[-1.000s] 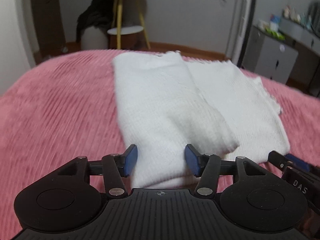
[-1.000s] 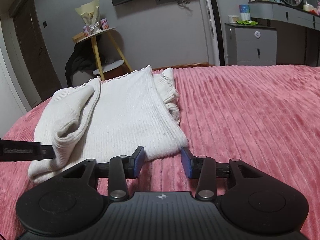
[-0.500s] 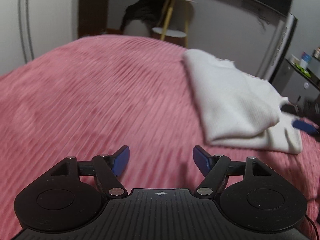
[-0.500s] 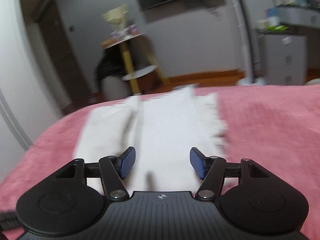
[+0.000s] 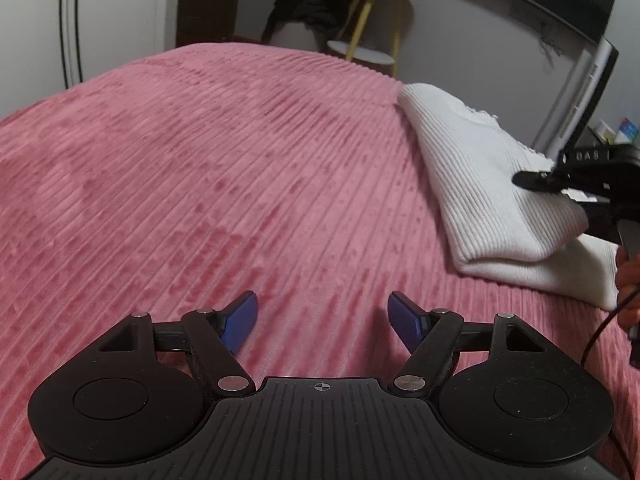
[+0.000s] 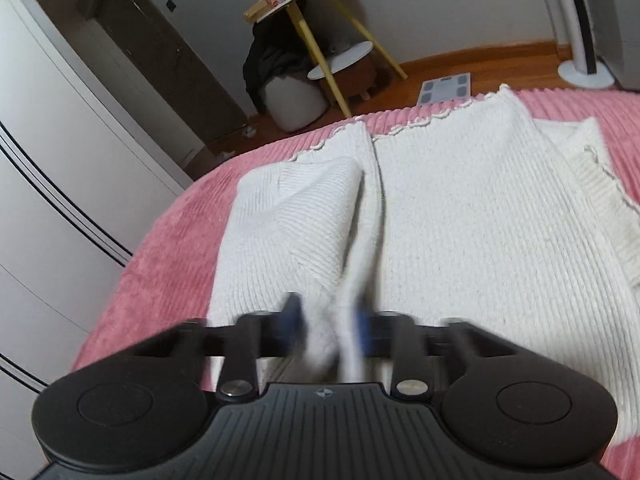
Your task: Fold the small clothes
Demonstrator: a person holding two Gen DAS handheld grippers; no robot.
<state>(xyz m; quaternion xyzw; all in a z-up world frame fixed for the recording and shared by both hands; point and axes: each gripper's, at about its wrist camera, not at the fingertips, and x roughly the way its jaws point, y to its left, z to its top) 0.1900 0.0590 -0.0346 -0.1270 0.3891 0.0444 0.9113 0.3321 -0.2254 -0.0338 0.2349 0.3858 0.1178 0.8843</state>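
Setting: a bed covered by a pink ribbed plush blanket point(image 5: 224, 168) is seen from both wrist cameras.
Garment: a white ribbed knit sweater point(image 6: 472, 232) is laid on the blanket, partly folded lengthwise, with a scalloped hem at the far edge. In the left wrist view it is found at the right of the scene, stacked in two layers.
Left gripper: the black two-finger left gripper point(image 5: 322, 318) with blue pads is held over bare blanket, to the left of the sweater. Its fingers are spread wide and are widening; nothing is caught between them.
Right gripper: the black right gripper point(image 6: 328, 320) is placed at the near edge of the sweater. Its blurred blue fingers are drawing together, and a raised fold of white knit is seen pinched between them.
Background: a yellow-legged round side table point(image 6: 320, 12) is seen by the far wall, with dark clothing draped beside it and a white stool below.
Floor: a grey bathroom scale point(image 6: 444, 88) is laid on the wooden floor beyond the bed.
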